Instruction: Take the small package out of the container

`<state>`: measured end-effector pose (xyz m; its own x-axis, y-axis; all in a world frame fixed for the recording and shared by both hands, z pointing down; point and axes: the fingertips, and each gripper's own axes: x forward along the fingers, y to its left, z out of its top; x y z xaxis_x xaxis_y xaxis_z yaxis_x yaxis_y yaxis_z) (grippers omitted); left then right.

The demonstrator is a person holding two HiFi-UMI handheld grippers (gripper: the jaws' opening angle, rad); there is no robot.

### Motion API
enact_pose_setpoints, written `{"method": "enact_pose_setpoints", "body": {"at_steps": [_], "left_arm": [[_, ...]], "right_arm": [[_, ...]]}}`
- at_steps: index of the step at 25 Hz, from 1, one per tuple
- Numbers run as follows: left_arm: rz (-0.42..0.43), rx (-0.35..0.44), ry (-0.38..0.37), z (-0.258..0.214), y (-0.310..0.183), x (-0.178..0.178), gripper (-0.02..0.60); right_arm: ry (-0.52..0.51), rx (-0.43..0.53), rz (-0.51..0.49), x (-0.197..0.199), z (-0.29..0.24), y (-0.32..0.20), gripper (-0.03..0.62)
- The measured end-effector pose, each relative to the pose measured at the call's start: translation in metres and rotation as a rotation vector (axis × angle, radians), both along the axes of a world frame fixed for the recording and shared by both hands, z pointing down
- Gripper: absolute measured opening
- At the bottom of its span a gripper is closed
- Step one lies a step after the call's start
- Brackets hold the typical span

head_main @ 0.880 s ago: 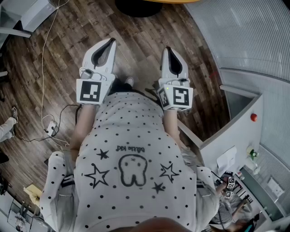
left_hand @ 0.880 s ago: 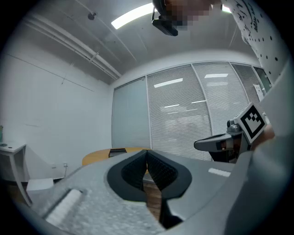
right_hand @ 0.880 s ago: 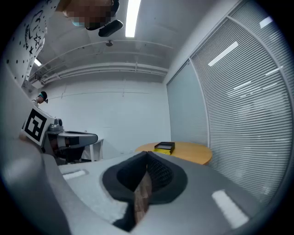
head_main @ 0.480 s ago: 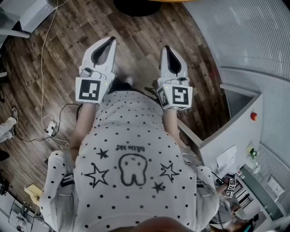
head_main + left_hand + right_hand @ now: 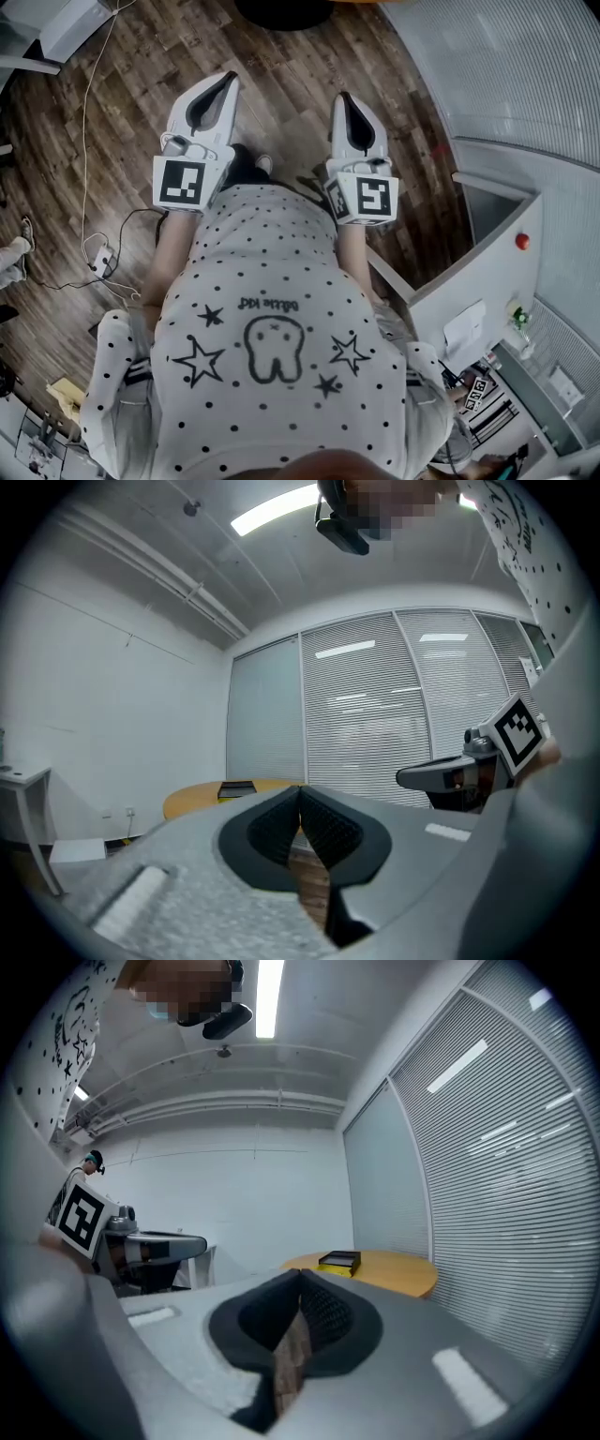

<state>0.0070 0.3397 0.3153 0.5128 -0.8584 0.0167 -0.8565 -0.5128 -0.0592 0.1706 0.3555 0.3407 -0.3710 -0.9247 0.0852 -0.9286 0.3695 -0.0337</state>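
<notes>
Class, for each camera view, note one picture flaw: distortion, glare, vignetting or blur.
Head view: fisheye bends the blinds and floorboards; sharp. Left gripper view: black vignette, ceiling light blown out, left claw slightly soft up close. Right gripper view: same vignette, light strip glaring.

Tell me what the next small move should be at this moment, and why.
Probably step toward the yellow table ahead. Both the left tongs and right tongs are shut and empty, held level over the wood floor, and the dark box, likely the container, sits on that table, well beyond them.
</notes>
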Motion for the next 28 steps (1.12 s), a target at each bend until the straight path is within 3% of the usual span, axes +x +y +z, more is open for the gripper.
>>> {"method": "enact_pose_setpoints", "body": {"at_steps": [10,17,22,28], "left_arm": [[-0.058,-0.063,-0.013,0.018,-0.002,-0.023,0.009],[-0.063,-0.055,0.008,0.019,-0.035,-0.036,0.009],[-0.046,-0.067,0.016,0.016,-0.077,-0.047,0.009],[0.053,-0.041,-0.006,-0.001,-0.13,-0.058,0.009]], "right_arm": [[-0.028,0.002,-0.009,-0.003,0.002,-0.002,0.005],[-0.029,-0.019,-0.013,-0.017,0.008,-0.032,0.005],[-0.033,-0.029,-0.001,-0.03,0.007,-0.071,0.005],[-0.027,-0.01,0.026,-0.051,-0.01,-0.122,0.005]]}}
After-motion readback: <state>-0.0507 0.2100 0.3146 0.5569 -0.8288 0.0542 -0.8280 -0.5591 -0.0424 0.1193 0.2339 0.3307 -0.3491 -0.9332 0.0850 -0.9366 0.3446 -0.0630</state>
